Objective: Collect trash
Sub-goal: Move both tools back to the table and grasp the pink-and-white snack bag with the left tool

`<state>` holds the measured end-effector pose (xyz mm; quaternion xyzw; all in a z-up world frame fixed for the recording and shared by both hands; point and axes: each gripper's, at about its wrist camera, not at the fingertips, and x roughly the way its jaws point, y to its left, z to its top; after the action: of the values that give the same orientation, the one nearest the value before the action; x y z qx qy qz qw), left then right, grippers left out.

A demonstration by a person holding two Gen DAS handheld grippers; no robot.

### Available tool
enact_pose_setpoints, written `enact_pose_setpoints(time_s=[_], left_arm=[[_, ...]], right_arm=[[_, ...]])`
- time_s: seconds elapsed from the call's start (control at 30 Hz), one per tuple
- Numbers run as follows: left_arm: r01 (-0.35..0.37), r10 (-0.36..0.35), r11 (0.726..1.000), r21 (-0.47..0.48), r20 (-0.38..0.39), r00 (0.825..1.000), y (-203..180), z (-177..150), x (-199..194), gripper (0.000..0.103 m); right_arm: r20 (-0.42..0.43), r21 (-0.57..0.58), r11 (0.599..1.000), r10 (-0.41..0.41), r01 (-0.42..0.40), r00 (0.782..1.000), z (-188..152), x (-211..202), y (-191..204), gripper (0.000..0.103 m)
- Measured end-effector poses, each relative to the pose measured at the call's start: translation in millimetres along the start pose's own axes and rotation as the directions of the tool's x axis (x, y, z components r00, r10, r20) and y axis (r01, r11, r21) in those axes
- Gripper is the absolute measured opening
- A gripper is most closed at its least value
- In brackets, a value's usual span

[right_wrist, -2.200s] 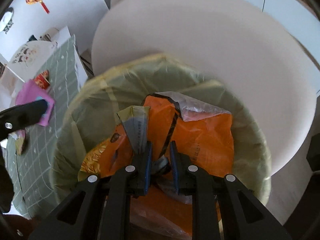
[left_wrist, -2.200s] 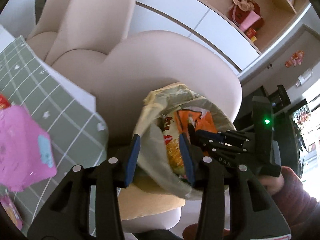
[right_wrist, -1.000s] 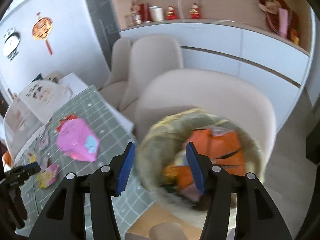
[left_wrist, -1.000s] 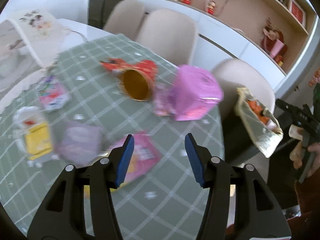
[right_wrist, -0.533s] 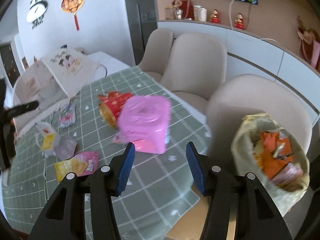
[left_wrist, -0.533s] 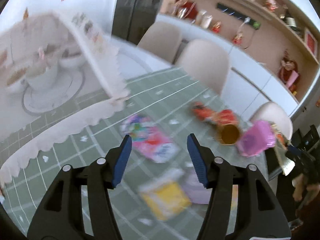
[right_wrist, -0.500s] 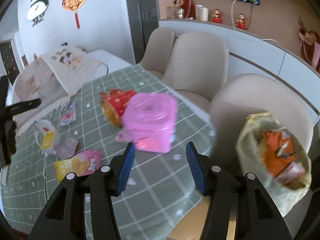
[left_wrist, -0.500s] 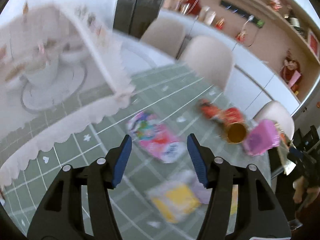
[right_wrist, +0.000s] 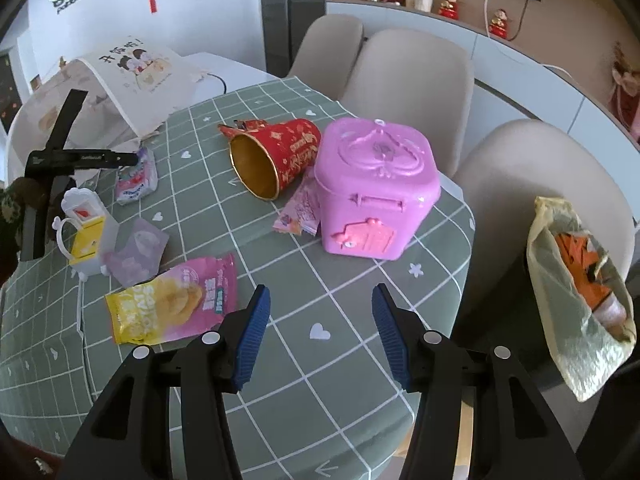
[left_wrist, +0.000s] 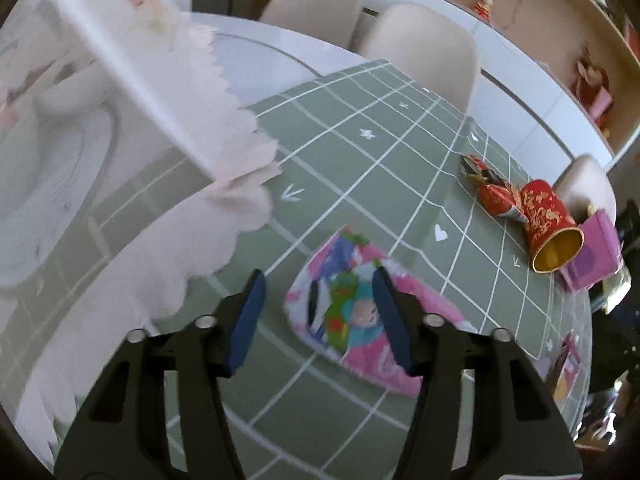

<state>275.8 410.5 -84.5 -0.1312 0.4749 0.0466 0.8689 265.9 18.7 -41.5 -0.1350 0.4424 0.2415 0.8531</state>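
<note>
Green checked tablecloth (right_wrist: 360, 280), strewn with litter. Left gripper (left_wrist: 320, 316): jaws wide open, empty, poised over pink cartoon wrapper (left_wrist: 356, 312) lying flat. Light, limp, crinkly by the look; best pinched at a raised edge. Right gripper (right_wrist: 318, 332): jaws wide open, empty, above table edge. Lined trash bin (right_wrist: 576, 280) far right, beside chair.

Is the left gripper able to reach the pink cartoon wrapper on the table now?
Probably yes. The left gripper is open, the pink cartoon wrapper lies flat just ahead between its fingers, and nothing stands between them.
</note>
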Motion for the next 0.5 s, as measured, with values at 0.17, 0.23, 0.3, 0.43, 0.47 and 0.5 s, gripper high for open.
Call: enact_pose_setpoints(time_s=[0.17,0.23,0.3,0.43,0.47,0.5], left_arm=[[0.009,-0.009,1.0,0.016,-0.022,1.0,-13,7,9,0.007],[0.01,-0.01,1.0,0.019,0.0,1.0,-18,8,2,0.004],[0.038,-0.038,0.999,0.005,0.046,0.998,-21,13,-14,0.003],[0.134,-0.125,0.99,-0.047,0.155,0.98,-27,27,-65,0.003],[0.152,-0.141,0.987,-0.048,0.172,0.975,-30,28,-76,0.003],[0.164,-0.153,0.985,-0.045,0.187,0.97,-34,28,-87,0.003]], right_arm=[[-0.034,-0.006,1.0,-0.007,0.007,0.999,-6,2,7,0.05],[-0.033,-0.028,1.0,-0.011,0.01,0.999,-5,0,13,0.05],[-0.024,-0.053,0.998,-0.015,0.014,1.0,-2,-2,18,0.05],[-0.022,-0.066,0.998,0.007,-0.009,1.0,7,4,26,0.05],[-0.03,-0.054,0.998,0.03,-0.032,0.999,8,7,28,0.05],[-0.042,-0.037,0.998,0.057,-0.059,0.997,8,11,30,0.05]])
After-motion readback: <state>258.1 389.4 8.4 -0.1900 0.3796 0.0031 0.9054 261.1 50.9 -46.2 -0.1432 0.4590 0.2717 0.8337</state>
